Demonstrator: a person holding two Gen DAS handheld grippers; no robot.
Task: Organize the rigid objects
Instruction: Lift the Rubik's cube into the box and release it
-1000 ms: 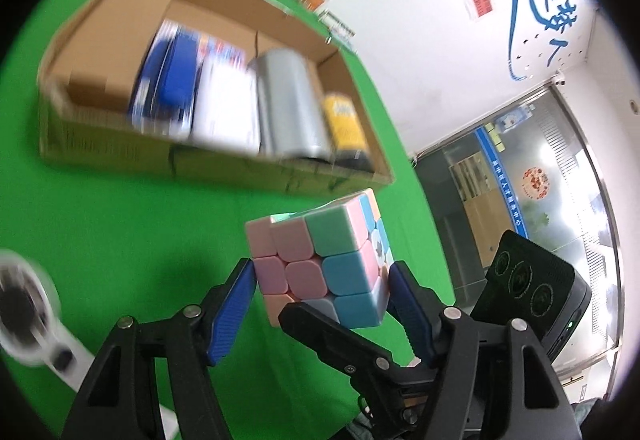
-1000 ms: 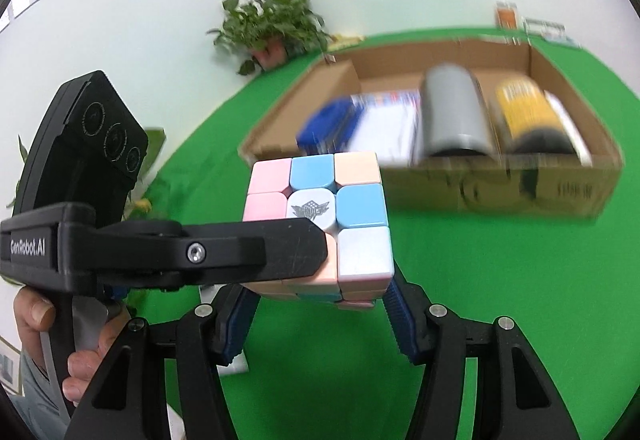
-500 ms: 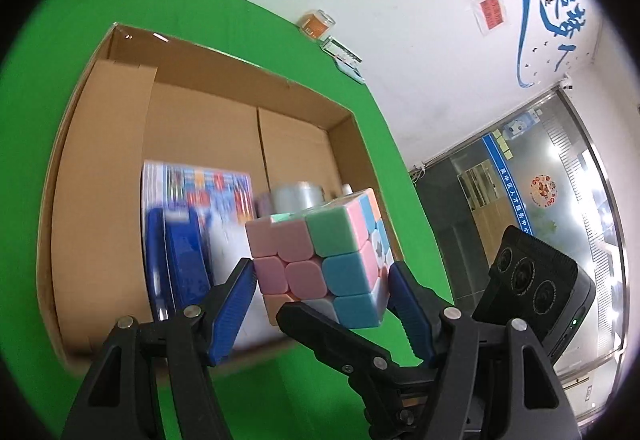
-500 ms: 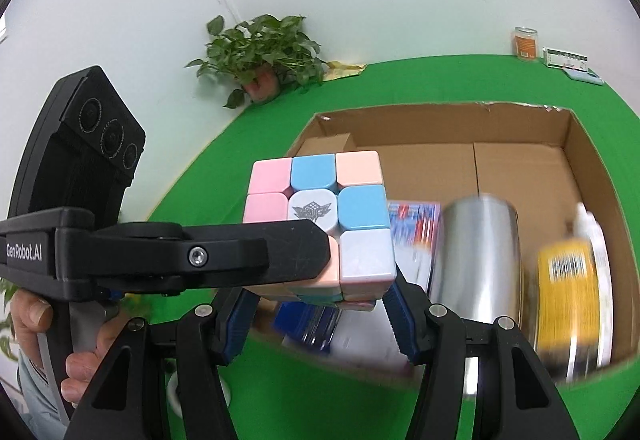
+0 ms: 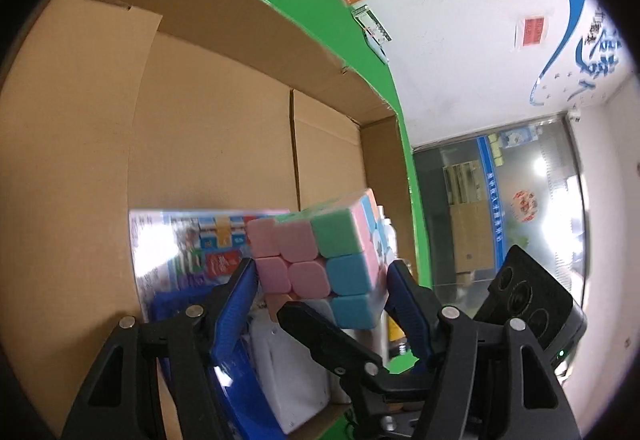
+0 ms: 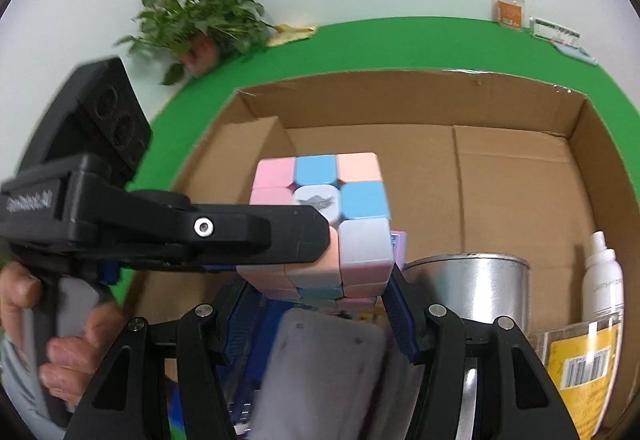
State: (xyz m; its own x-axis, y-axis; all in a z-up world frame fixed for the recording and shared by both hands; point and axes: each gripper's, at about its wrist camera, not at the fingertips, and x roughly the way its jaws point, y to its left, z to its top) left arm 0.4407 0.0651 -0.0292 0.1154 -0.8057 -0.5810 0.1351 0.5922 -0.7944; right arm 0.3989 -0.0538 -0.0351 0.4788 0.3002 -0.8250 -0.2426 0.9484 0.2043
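Above the open cardboard box (image 6: 516,195), both the left gripper (image 5: 320,292) and right gripper (image 6: 312,292) clamp the pastel cube (image 6: 328,215), the left closing.

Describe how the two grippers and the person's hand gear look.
Both grippers are black plastic with triangular cut-outs, silver rivets and blue pads on the fingers. The left gripper carries white lettering on its side and a black block with three round lenses. A grey sleeve shows at the hand gripping its handle.
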